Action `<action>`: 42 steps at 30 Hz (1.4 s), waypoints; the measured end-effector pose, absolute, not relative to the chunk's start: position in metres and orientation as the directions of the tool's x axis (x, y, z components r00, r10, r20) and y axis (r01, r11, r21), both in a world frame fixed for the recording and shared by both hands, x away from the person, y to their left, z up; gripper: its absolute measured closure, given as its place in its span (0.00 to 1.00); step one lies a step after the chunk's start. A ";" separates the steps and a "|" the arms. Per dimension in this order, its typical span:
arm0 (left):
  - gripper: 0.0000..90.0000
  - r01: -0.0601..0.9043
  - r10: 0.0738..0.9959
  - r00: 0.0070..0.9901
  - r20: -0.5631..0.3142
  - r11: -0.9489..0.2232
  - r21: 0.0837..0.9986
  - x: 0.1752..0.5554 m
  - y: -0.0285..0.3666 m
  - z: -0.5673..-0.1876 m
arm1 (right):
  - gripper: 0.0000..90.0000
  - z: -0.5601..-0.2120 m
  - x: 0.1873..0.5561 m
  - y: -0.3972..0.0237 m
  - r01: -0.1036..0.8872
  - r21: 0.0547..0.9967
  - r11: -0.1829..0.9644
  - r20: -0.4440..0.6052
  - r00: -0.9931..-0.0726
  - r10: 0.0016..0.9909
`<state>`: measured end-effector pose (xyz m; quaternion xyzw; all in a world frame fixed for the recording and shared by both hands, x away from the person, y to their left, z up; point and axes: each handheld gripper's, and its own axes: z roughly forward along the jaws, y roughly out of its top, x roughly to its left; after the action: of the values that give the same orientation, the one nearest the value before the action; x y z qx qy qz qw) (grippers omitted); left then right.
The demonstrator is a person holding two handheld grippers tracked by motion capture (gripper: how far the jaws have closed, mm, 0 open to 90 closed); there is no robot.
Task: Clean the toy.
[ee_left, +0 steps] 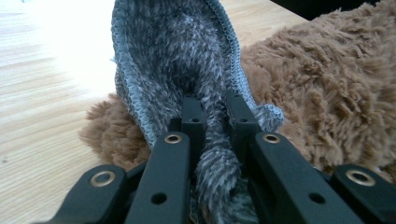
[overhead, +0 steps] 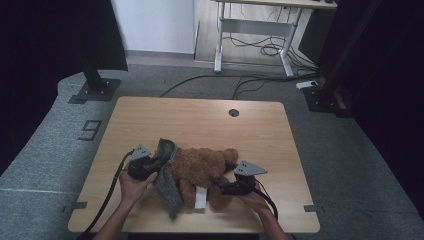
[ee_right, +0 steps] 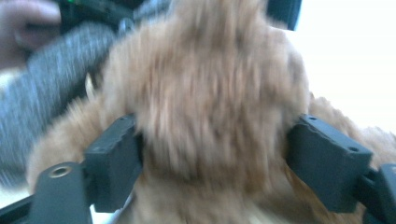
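Observation:
A brown teddy bear (overhead: 202,167) lies on the wooden table (overhead: 200,120) near its front edge, with a white tag (overhead: 200,197) by its leg. A grey knitted cloth (overhead: 167,182) is draped over the bear's left side. My left gripper (overhead: 155,165) is shut on this cloth. In the left gripper view the grey cloth (ee_left: 177,60) runs up between the jaws of my left gripper (ee_left: 215,109), with the bear's fur (ee_left: 327,84) behind. My right gripper (overhead: 222,186) is at the bear's right side. Its jaws (ee_right: 212,149) stand wide apart around a furry limb (ee_right: 210,102), blurred.
A round cable hole (overhead: 233,112) sits near the table's far edge. Beyond the table are grey carpet, floor cables (overhead: 260,50), a white desk frame (overhead: 255,27) and black stand bases (overhead: 95,91). The far half of the tabletop is bare wood.

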<state>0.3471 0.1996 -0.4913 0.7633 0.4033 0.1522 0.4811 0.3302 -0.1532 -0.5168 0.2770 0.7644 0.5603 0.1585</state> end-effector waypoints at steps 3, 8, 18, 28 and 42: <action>0.90 0.463 0.756 0.638 -0.149 -0.221 0.858 0.344 0.195 -0.492 | 0.15 -0.510 0.337 -0.146 0.263 0.943 0.203 0.092 -0.793 0.602; 0.90 0.470 0.758 0.633 -0.157 -0.216 0.856 0.343 0.197 -0.493 | 0.20 -0.509 0.350 -0.129 0.296 0.926 0.234 0.104 -0.796 0.597; 0.88 0.422 0.662 0.723 -0.197 -0.198 0.885 0.344 0.168 -0.447 | 0.45 -0.524 0.337 -0.129 0.194 0.932 0.306 -0.021 -0.813 0.581; 0.88 0.495 0.636 0.752 -0.173 -0.371 0.786 0.388 0.077 -0.452 | 0.47 -0.526 0.325 -0.122 0.106 0.920 0.378 -0.145 -0.803 0.578; 0.88 0.566 0.718 0.666 -0.203 -0.308 0.765 0.381 0.153 -0.461 | 0.49 -0.532 0.318 -0.122 0.071 0.911 0.406 -0.194 -0.795 0.575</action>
<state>0.3805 0.1526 -0.4605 0.8039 0.3992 0.0884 0.4319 0.3182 -0.1216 -0.5320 0.2015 0.8008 0.5062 0.2487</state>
